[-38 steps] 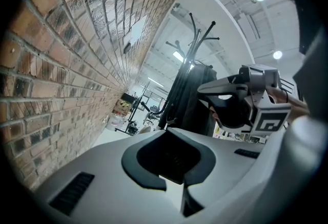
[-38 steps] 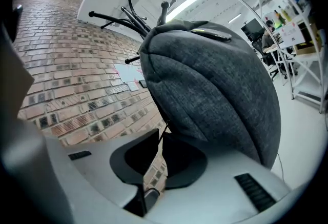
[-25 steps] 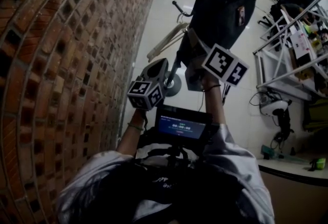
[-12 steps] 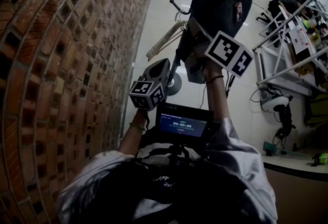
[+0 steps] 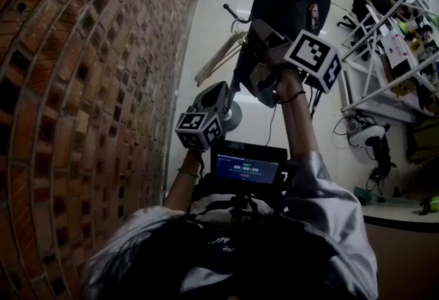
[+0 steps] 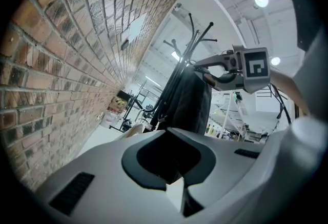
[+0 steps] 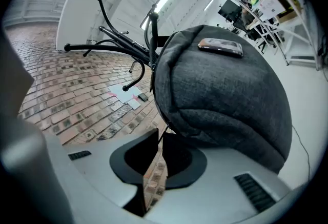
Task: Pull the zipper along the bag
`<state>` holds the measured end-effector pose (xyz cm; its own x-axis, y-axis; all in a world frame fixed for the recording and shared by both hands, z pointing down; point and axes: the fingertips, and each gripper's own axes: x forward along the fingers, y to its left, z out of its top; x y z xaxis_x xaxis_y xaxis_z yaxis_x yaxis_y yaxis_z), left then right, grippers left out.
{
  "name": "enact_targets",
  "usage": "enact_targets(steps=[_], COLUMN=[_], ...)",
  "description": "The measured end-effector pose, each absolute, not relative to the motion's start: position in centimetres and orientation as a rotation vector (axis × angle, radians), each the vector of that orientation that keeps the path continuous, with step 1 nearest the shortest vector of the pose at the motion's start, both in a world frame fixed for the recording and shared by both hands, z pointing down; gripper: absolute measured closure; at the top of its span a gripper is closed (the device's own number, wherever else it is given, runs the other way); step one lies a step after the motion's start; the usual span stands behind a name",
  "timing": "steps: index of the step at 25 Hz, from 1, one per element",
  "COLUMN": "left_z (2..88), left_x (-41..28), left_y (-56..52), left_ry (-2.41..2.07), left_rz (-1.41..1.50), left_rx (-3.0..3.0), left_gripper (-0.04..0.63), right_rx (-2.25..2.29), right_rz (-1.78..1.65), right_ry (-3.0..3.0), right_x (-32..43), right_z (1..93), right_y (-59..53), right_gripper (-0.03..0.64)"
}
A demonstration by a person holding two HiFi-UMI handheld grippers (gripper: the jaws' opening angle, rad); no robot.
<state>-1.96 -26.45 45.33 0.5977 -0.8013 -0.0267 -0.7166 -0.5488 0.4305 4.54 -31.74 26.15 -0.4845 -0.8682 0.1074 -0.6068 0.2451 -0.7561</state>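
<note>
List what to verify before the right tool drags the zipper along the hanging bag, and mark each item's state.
1. Right tool grips the zipper pull: ok. The thin pull runs from the bag's edge into its nearly closed jaws.
2. Grey bag hangs on the coat rack: ok.
3. Left tool steadies the bag: not ok. Its jaws are together and empty, well short of the bag.
4. Zipper track ahead is free of snags: cannot tell. Too little of it shows.
5. Right tool has room from the brick wall: ok. The wall stands off to the side.
</note>
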Motion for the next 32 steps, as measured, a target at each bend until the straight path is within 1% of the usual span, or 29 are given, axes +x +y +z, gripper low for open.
enact_targets(steps=[6, 13, 32], left_z=[45.2, 45.1, 44.6], left_x=[-1.6, -0.8, 0.4], left_y=[-26.6, -26.5, -26.3], left_ry=[-1.211, -1.188, -1.160], left_rz=[-0.320, -0.304, -0.305], left_rx=[2.461, 2.492, 2.495], left_gripper=[0.587, 0.587, 0.586], right_rx=[-1.347, -1.477, -1.292], right_rz=[-1.132, -0.960, -1.104], right_ry=[2.199, 2.297, 2.154], right_x=[4.6, 4.2, 5.1], right_z=[25.6, 25.4, 22.1], right_y=[-31.8, -31.6, -32.4], right_gripper=[0.580, 0.578, 0.572])
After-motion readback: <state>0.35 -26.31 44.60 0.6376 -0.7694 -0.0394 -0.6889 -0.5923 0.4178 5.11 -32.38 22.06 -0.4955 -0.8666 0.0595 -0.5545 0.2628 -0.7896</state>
